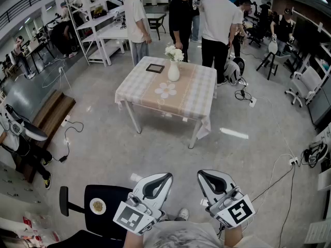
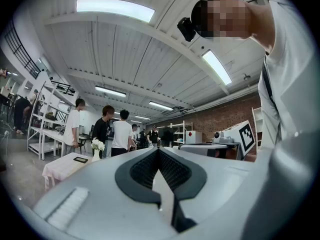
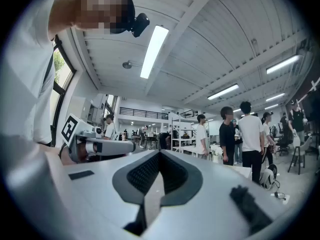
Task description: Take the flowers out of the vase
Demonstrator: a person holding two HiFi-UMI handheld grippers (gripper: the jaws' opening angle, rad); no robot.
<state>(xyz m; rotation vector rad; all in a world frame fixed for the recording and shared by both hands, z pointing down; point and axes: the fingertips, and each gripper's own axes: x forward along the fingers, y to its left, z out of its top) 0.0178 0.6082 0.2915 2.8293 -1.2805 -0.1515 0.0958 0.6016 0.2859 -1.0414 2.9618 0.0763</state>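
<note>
A white vase (image 1: 174, 71) holding white flowers (image 1: 174, 52) stands on a table with a checked cloth (image 1: 139, 94), far across the floor from me. A flower-shaped mat (image 1: 165, 90) lies in front of the vase. In the head view my left gripper (image 1: 167, 176) and right gripper (image 1: 201, 174) are held close to my body, both far short of the table. Each is shut with nothing between its jaws. The left gripper view looks level over its shut jaws (image 2: 158, 149) at the vase and flowers (image 2: 96, 150) in the distance. The right gripper (image 3: 160, 153) also points level.
Three people (image 1: 217, 19) stand just behind the table. A dark tablet (image 1: 155, 68) lies on the cloth. An office chair (image 1: 77, 208) with a plate on it is at my lower left. Cables (image 1: 243, 94) trail on the floor at the right. Shelves (image 1: 93, 19) line the back left.
</note>
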